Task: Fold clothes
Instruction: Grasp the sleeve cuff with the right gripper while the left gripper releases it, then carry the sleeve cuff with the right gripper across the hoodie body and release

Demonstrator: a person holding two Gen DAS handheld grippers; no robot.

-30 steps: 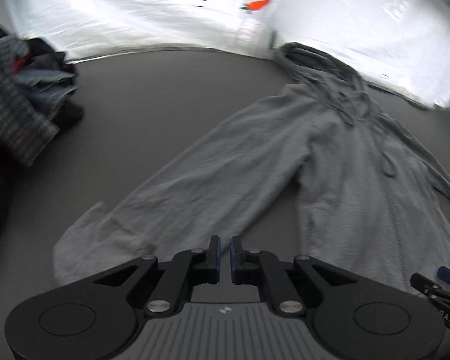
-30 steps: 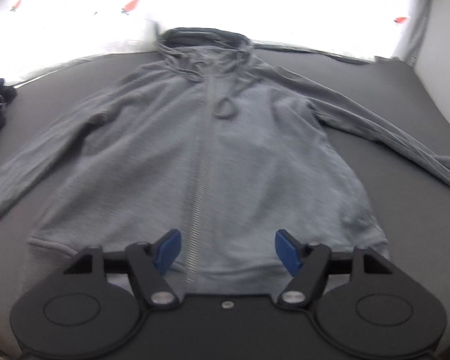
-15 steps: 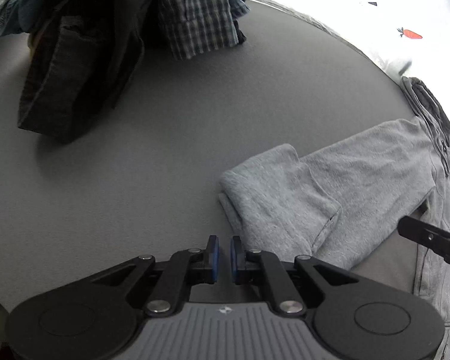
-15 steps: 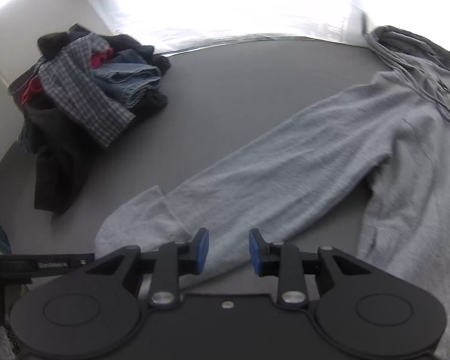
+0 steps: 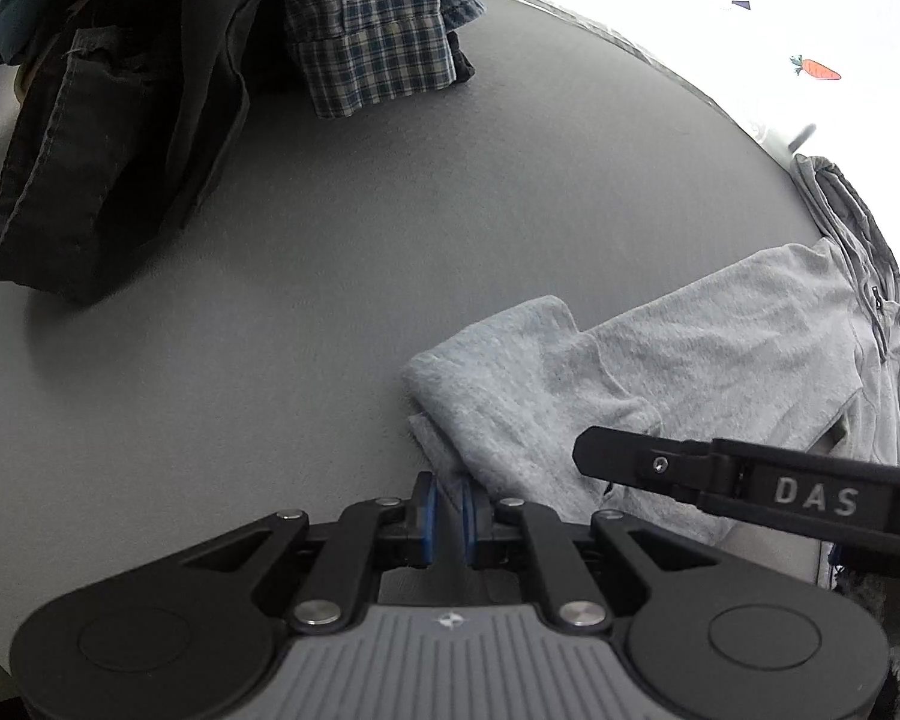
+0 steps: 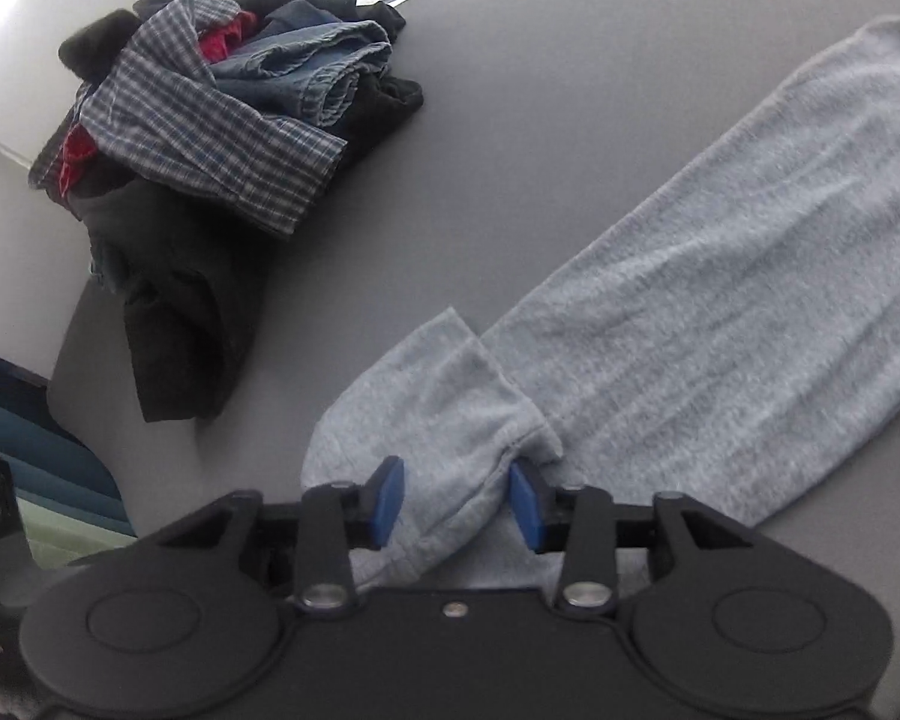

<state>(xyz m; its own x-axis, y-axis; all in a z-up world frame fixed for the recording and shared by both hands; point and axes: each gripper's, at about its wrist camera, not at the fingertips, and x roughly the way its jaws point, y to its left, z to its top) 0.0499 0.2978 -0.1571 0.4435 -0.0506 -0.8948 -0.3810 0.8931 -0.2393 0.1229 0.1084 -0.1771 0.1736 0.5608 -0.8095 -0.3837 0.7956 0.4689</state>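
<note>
A grey zip hoodie lies flat on the dark grey surface [image 5: 270, 300]. Its sleeve [image 6: 720, 276] runs out to a folded-over cuff [image 6: 444, 396]. My right gripper [image 6: 456, 501] is down over that cuff with its jaws closing. A bunched fold of the cuff lies between the blue pads, and I do not see them pressing it. In the left wrist view the cuff [image 5: 492, 372] ends just in front of my left gripper [image 5: 447, 507], whose jaws are nearly together. Whether cloth sits in that narrow gap I cannot tell. One right finger [image 5: 630, 459] lies across the sleeve [image 5: 690, 348].
A heap of unfolded clothes [image 6: 210, 108] sits beyond the cuff, with a plaid shirt [image 5: 366, 30] and dark garments [image 5: 108, 138] in it. The hood [image 5: 840, 198] lies far right near white bedding with a carrot print [image 5: 816, 69]. The surface's edge drops off at the left [image 6: 60, 420].
Both views swung from the hoodie's body to the end of its sleeve. The right jaws narrowed from wide open and came down around the cuff. The left jaws stayed nearly together.
</note>
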